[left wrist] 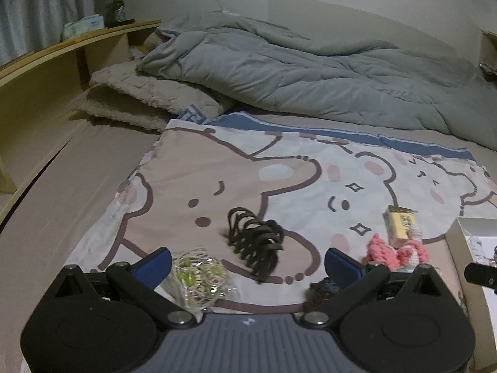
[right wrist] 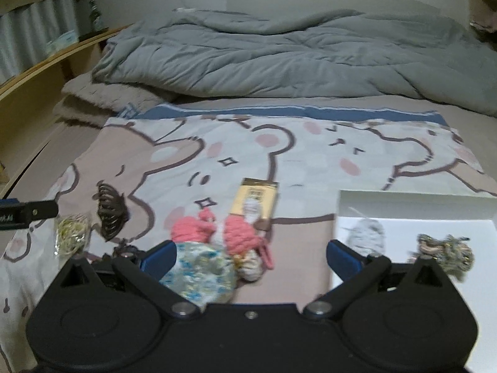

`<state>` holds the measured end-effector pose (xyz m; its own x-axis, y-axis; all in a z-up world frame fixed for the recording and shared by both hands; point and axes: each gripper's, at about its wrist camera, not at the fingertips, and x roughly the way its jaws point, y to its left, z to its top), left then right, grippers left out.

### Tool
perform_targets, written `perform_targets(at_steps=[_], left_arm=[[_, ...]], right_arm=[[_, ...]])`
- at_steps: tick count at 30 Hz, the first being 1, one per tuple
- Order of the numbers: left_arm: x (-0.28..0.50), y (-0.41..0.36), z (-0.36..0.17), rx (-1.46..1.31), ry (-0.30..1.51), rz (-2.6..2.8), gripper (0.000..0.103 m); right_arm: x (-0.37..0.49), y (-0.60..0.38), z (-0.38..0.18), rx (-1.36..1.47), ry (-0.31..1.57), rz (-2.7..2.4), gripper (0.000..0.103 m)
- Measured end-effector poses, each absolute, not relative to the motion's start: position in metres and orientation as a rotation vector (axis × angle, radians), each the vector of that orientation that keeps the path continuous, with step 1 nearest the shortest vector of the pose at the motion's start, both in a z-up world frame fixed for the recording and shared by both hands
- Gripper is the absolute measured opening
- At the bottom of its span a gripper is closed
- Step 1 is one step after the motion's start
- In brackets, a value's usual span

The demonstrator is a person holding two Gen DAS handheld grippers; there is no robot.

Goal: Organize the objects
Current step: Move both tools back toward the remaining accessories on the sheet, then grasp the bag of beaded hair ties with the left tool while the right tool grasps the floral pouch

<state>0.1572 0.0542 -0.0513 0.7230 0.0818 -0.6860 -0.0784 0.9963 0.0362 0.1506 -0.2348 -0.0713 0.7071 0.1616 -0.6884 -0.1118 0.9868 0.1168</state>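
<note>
A grey duvet [right wrist: 279, 52] lies bunched behind a bear-print cloth [right wrist: 279, 155]. On the cloth's right sits a white box [right wrist: 403, 205]; left of it lie a pink knit [right wrist: 217, 233], a dark claw clip [left wrist: 254, 242] and elastic bands [left wrist: 198, 276]. Left gripper [left wrist: 248, 264] and right gripper [right wrist: 250, 256] both hover with fingers spread, grasping nothing.

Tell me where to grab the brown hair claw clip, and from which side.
Judgement: take the brown claw clip across its solid spine, coming from above with the open left gripper. It lies on its side on the bear-print cloth, teeth splayed toward the gripper; the teeth likely flex or slip.
</note>
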Motion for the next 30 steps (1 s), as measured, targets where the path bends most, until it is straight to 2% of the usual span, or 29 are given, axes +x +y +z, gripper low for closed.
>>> perform_targets(at_steps=[20,30], left_arm=[[0.188,0.120,-0.095,-0.226,0.906,0.245,0.103],[0.211,0.122,-0.121,-0.328,0.963,0.297,0.103]], right_arm=[[0.162,-0.186,-0.108,0.004,0.802,0.275,0.103],[0.164,-0.181,-0.132,-0.114,0.848,0.370,0.103]])
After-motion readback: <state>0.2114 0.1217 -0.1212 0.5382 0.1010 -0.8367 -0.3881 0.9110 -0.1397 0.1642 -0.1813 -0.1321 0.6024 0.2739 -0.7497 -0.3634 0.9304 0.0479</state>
